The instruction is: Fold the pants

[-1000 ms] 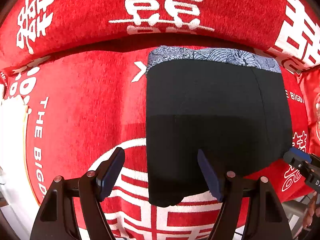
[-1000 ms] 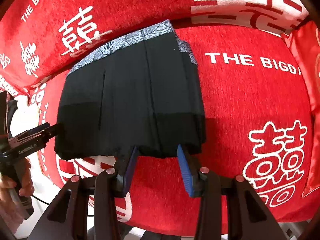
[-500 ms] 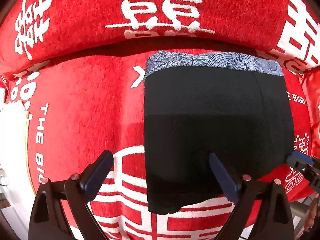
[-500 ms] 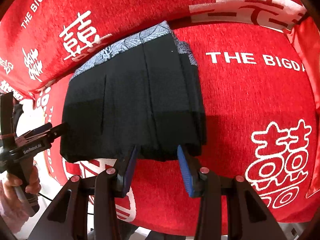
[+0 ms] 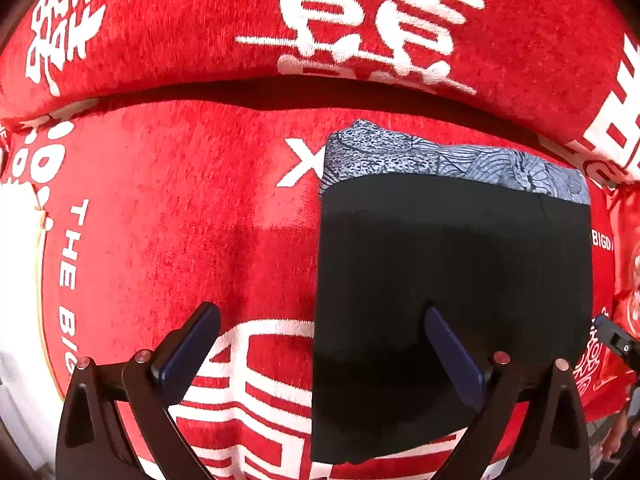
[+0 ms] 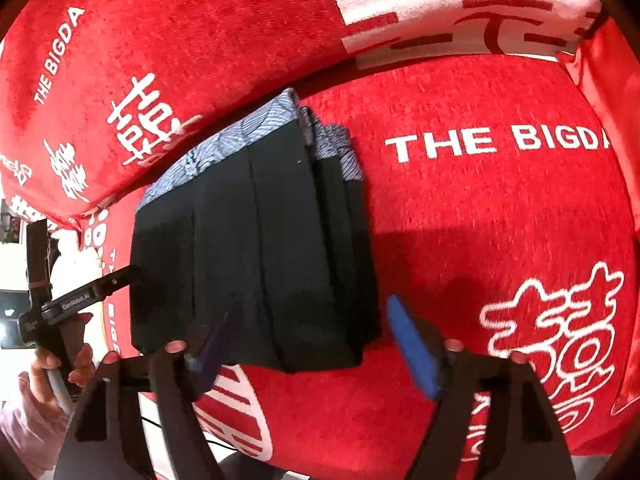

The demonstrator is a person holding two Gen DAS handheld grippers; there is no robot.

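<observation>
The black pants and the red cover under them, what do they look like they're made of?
Pants: smooth, matte black knit, probably cotton or a stretch blend; it lies flat with crisp fold edges. Its waistband is a grey-blue printed woven-looking band.
Cover: red plush, likely chenille or velour; fuzzy nap with a soft sheen, and white lettering that looks woven in.
</observation>
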